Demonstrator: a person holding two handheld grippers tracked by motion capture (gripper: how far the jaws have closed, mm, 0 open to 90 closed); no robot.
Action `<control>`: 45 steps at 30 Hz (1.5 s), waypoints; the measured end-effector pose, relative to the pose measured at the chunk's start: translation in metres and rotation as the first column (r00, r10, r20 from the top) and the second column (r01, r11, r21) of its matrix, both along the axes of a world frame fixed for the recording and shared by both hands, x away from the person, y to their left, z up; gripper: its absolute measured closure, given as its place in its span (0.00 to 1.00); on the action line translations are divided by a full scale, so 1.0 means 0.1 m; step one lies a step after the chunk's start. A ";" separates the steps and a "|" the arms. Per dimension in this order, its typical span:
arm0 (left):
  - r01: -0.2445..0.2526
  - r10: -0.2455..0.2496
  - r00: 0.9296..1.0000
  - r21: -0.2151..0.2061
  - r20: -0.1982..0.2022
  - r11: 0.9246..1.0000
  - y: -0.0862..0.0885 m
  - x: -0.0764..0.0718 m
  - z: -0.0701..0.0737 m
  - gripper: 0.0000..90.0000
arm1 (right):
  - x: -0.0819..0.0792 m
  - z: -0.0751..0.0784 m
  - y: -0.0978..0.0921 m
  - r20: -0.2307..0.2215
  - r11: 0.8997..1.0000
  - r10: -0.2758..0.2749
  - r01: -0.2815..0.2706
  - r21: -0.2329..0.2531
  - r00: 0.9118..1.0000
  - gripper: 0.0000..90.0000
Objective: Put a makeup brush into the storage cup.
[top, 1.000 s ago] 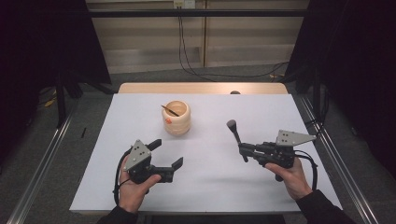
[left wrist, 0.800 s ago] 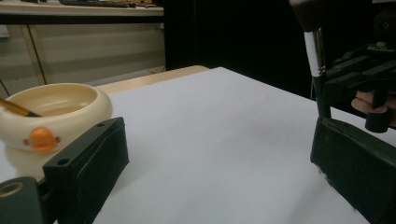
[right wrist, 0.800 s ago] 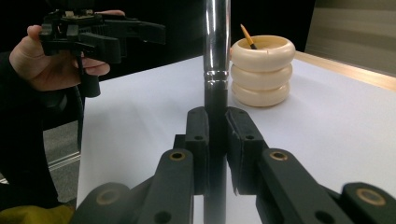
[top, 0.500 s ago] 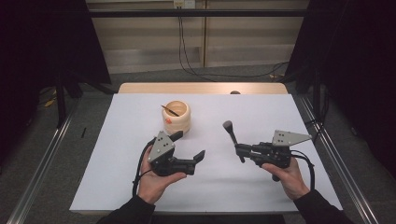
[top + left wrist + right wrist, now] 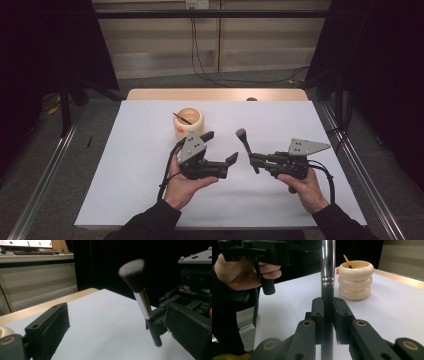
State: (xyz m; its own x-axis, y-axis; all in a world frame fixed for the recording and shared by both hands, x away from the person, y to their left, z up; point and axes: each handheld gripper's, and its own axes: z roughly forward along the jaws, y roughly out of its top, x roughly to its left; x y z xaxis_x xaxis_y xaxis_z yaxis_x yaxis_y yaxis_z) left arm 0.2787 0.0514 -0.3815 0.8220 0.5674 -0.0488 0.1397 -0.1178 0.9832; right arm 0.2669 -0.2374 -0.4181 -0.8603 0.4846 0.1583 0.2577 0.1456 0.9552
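1. The right gripper [image 5: 254, 161] is sitting right of the middle of the high view, and its two black jaws are squeezing shut on the makeup brush [image 5: 246, 148].
2. In the right gripper view, the jaws are pressing on the dark handle of the brush [image 5: 327, 277] from both sides, in the middle of the frame, and the shiny silver part is going up out of the top.
3. The brush is standing tilted in the high view, with its dark fluffy head pointing to the upper left, above the white table cover [image 5: 140, 200].
4. In the left gripper view, the brush [image 5: 141, 302] is showing right of the middle, with its white-tipped head up near the top of the frame.
5. The left gripper [image 5: 221, 150] is sitting just left of the middle of the high view, with its jaws standing wide apart and gripping nothing.
6. Its open jaws are pointing at the brush, close to it but not touching.
7. The person's left hand [image 5: 184, 185] is holding that gripper from below.
8. A cream ringed pot [image 5: 189, 123] is standing above the left gripper in the high view, with a thin stick [image 5: 182, 118] leaning inside it.
9. In the right gripper view, the pot [image 5: 355, 280] is at the upper right.
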 end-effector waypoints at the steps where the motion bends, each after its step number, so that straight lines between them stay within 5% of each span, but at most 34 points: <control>1: 0.006 -0.006 1.000 -0.002 0.009 1.000 -0.03 0.00 0.00 0.07 | 0.00 0.00 0.00 0.001 1.000 0.001 -0.001 -0.001 1.000 0.89; 5: 0.016 -0.015 1.000 -0.024 0.020 1.000 -0.14 0.02 0.03 0.11 | 0.01 0.00 0.02 0.001 1.000 0.003 -0.003 0.004 1.000 0.89; 10: 0.034 -0.034 0.999 -0.002 0.013 0.999 -0.24 0.05 0.03 0.20 | 0.02 0.00 0.01 0.001 1.000 -0.004 0.004 0.006 1.000 0.89; 20: 0.070 -0.072 0.992 -0.027 -0.106 0.997 -0.31 0.12 -0.05 0.46 | 0.02 0.00 0.01 0.005 1.000 -0.006 0.006 0.007 1.000 0.89; 28: 0.108 -0.112 0.988 -0.039 -0.111 0.993 -0.36 0.11 -0.07 0.59 | 0.03 -0.02 0.03 0.003 1.000 -0.008 0.008 0.001 1.000 0.89; 33: 0.119 -0.123 0.985 -0.037 -0.117 0.992 -0.38 0.09 -0.06 0.76 | 0.03 -0.03 0.04 0.001 1.000 -0.001 0.001 -0.001 1.000 0.89; 45: 0.138 -0.144 0.981 -0.055 -0.132 0.989 -0.39 0.07 -0.04 0.84 | 0.03 -0.04 0.07 0.003 1.000 0.011 -0.011 0.001 1.000 0.88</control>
State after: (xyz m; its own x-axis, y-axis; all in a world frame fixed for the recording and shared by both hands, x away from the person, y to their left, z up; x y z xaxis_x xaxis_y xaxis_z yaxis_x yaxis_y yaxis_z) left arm 0.2858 0.0128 -0.3853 0.8776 0.4409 -0.1881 0.2571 -0.1017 0.9610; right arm 0.2696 -0.2307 -0.4217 -0.8659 0.4753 0.1561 0.2533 0.1475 0.9561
